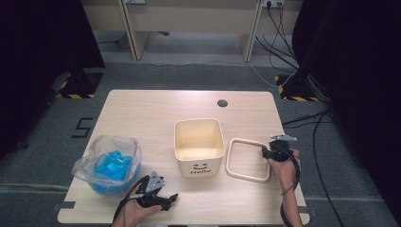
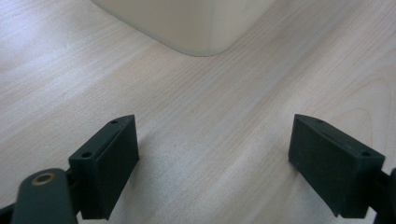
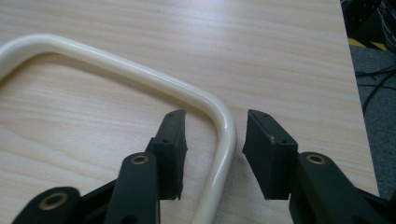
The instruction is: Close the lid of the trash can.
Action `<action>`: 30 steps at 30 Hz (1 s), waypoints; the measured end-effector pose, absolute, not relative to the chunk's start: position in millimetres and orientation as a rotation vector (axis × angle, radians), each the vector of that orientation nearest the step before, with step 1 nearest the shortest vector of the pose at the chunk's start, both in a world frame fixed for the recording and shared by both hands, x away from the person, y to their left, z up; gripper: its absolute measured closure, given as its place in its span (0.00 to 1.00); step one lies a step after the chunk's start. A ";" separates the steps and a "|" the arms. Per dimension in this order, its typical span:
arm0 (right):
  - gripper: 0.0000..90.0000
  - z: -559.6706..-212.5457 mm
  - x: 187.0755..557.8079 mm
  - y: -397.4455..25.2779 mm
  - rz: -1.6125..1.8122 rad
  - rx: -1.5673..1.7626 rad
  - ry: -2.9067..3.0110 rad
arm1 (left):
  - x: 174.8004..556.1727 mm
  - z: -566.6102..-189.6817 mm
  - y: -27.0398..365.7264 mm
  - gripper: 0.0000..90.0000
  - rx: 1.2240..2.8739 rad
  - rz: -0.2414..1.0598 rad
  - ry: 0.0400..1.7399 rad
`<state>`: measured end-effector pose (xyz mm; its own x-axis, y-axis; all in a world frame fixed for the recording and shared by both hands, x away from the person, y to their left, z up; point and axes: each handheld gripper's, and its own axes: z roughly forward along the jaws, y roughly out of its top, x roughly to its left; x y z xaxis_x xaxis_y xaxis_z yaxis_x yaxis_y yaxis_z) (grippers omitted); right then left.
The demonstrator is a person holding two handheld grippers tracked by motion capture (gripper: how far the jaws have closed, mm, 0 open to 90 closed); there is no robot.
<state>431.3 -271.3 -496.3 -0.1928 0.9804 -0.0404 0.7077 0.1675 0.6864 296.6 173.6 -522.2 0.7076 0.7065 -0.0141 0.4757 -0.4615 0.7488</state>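
Right gripper straddles my cream ring, jaws parted, not clamped, beside the bin. Left gripper gapes wide, holding nothing.

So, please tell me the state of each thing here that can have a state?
cream bin: upright, open top, ring off
cream ring: flat on the table, right of the bin, between the right jaws, not clamped
blue-lined basket: upright, clear bag over its rim
left gripper: open, holds nothing
right gripper: open, jaws astride the ring

Bin: bagged basket blocks its left, cream ring its right; bare table behind.
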 end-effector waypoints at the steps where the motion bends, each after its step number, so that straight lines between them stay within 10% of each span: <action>1: 0.69 -498.6 432.3 -271.0 0.734 1.588 1.977 | 296.6 -522.2 173.6 0.17 2.146 0.385 0.896; 7: 0.86 -504.4 435.0 -272.7 0.774 1.605 1.945 | 296.6 -522.2 173.6 0.17 2.146 0.386 0.897; 30: 0.89 -499.9 431.5 -277.3 0.843 1.636 1.931 | 296.0 -522.1 174.3 0.17 2.143 0.392 0.900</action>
<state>431.5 -277.3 -499.9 -0.1792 0.9832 0.0356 0.6946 0.1008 0.7123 296.0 174.3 -522.1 0.7037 0.7104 -0.0116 0.4755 -0.4587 0.7507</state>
